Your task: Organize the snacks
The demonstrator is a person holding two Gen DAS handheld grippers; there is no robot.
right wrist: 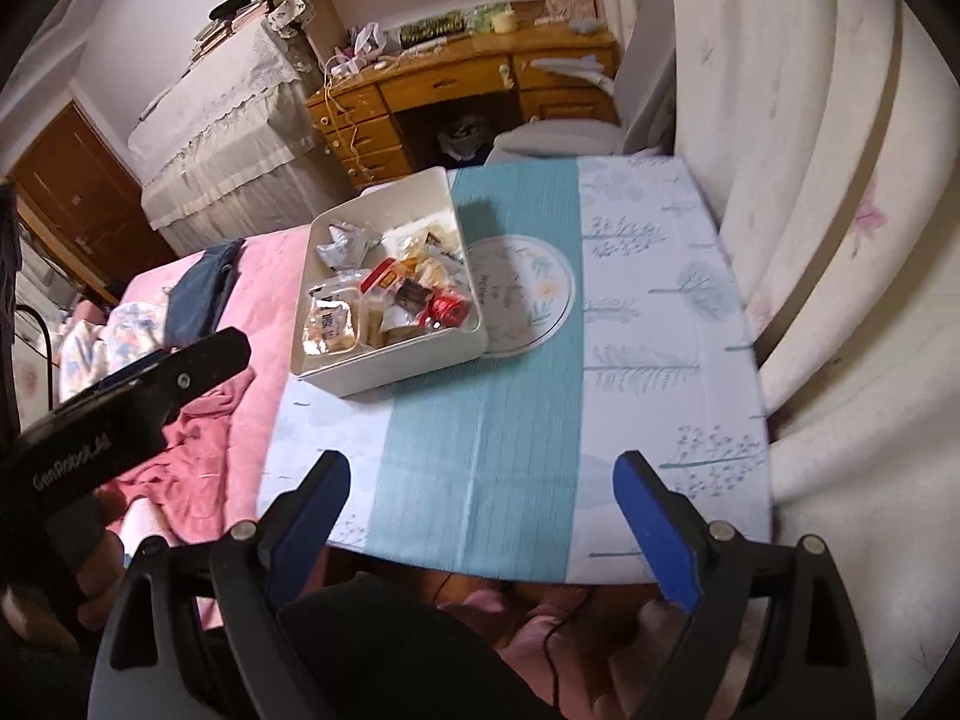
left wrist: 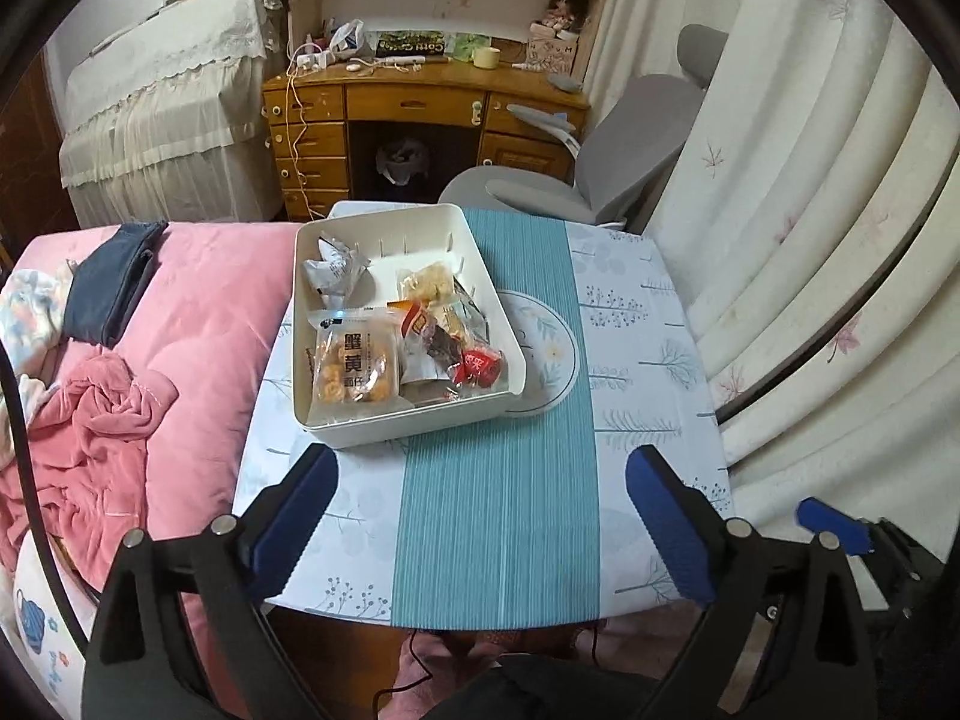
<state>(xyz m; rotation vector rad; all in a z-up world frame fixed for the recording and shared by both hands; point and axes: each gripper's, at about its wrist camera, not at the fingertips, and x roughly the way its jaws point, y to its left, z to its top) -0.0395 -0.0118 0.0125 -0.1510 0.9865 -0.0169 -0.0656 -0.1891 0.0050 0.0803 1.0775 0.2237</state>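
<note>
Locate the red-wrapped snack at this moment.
In both views the red-wrapped snack lies inside the white bin, in its near right corner, beside the round placemat.

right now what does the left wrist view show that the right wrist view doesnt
Only the left wrist view: the open left gripper with both its blue pads, and the grey chair almost whole.

Only the right wrist view: the open right gripper head-on, the brown door, and the left gripper seen from the side.

Both: the white bin of wrapped snacks on the table, overlapping the round mat, beside the pink bedding.
</note>
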